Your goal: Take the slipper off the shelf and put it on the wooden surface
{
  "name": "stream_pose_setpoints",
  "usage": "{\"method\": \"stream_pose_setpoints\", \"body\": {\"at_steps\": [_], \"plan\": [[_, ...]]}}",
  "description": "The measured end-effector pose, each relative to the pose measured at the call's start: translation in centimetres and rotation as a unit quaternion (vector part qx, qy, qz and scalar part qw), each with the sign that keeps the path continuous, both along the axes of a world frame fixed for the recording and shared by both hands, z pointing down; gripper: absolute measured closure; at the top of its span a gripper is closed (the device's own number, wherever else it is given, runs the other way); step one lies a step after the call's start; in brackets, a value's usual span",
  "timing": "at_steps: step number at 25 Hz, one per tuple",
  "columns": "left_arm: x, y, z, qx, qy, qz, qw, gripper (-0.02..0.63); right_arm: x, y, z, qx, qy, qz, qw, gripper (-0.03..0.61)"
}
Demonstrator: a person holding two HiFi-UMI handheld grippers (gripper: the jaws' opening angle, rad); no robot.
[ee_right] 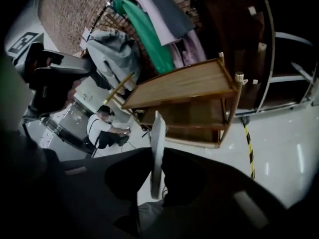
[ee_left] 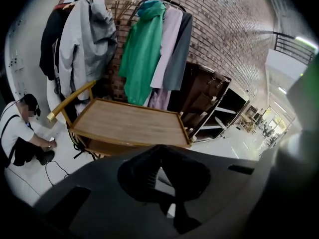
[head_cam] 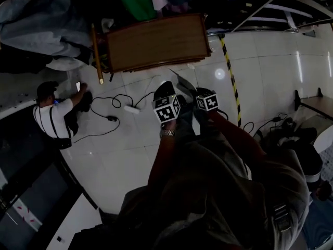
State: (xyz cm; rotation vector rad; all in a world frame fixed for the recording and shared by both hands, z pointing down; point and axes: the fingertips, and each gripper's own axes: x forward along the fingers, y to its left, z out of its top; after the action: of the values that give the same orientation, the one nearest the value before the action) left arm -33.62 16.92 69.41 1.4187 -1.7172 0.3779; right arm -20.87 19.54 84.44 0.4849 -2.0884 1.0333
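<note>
**Right claw** [ee_right: 158,154]: dark matte shell, clenched on the slipper [ee_right: 158,131].

**Slipper:** thin, pale and flat. We see it edge-on, upright between the pads, held in the air short of the desk. We cannot make out its upper. Its lower end is lost behind the claw.

**Left claw** [ee_left: 159,151]: same dark shell, tips pressed together, holding nothing.

**Desk** [ee_left: 129,123]: rectangular wood-grain top with a raised rim and a curved rod handle at one end. We find its lower tier mostly in shadow.

**Behind the desk:** rough brick wall [ee_left: 219,39] and hanging garments [ee_left: 142,49] in green, lilac and grey, their hems cut off by the desk.

**Floor** [head_cam: 130,150]: glossy white tiles.

**Person** [head_cam: 52,120]: crouching at the left, partly cropped in the left gripper view.
</note>
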Motion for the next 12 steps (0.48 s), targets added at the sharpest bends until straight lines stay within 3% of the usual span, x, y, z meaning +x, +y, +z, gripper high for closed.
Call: {"method": "stream_pose_setpoints", "body": {"at_steps": [3,7,12], "plan": [[-0.1,-0.7,3.7,-0.002,-0.001,0.005,1.0,0.609,1.2,-5.0,4.8,0.01,-0.003,0.105,0.994,0.517],[0.4,-1.9,8.9,0.002,-0.001,0.015,0.9999,0.609,2.6,-11.2,10.4,0.011,-0.026,0.255,0.967,0.515],[0.7,-3.7,12.6,0.026,-0.008,0.033,0.9991,0.609,2.4,-18.3,16.7,0.028,-0.049,0.339,0.939,0.514]]}}
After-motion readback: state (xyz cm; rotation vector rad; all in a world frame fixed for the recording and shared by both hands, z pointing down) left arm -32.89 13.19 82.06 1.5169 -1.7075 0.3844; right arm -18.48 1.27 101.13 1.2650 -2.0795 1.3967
